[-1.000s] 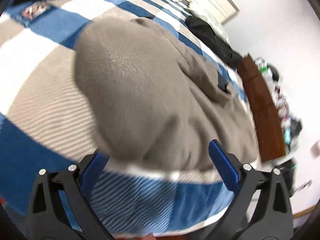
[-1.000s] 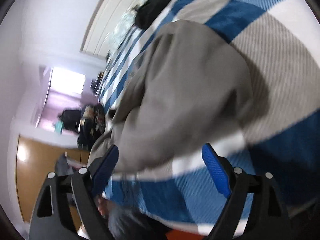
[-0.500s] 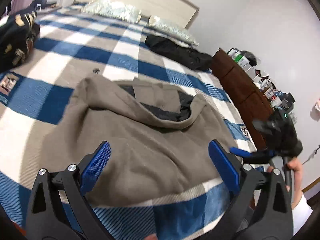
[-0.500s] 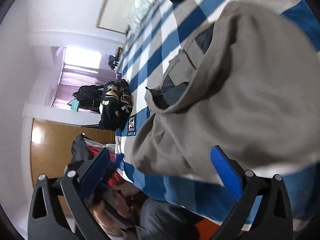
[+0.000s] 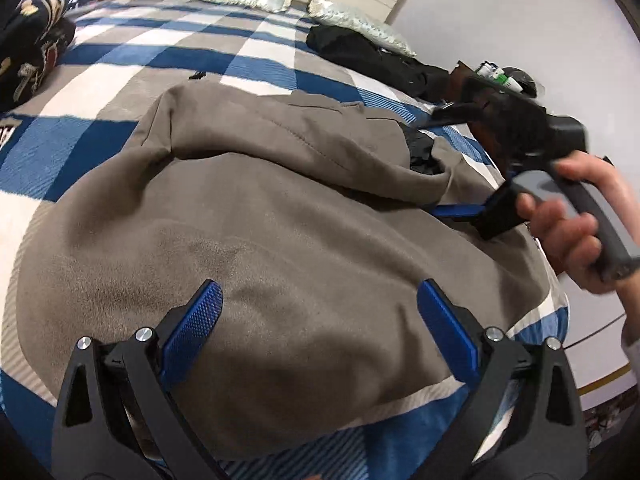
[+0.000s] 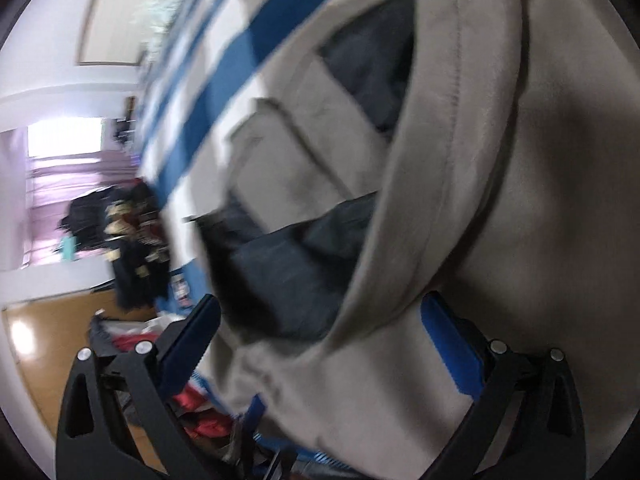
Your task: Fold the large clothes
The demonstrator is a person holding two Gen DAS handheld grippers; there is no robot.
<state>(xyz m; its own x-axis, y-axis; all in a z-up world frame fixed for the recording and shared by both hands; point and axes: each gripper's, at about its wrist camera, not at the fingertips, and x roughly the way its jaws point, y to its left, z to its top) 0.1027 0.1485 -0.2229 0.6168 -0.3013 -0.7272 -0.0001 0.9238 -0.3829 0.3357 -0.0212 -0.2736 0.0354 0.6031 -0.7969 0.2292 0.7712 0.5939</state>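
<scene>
Right gripper [image 6: 320,344], jaws closing around grey hoodie [image 5: 280,232] edge, risked pinching extra layers; left gripper [image 5: 316,320] was spread.

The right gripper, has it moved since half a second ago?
Yes. The right gripper has come inward over the grey hoodie, away from the bed's edge.

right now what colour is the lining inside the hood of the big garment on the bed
Dark, near black, inside the grey-brown garment; the lining shows best in the right wrist view.
</scene>
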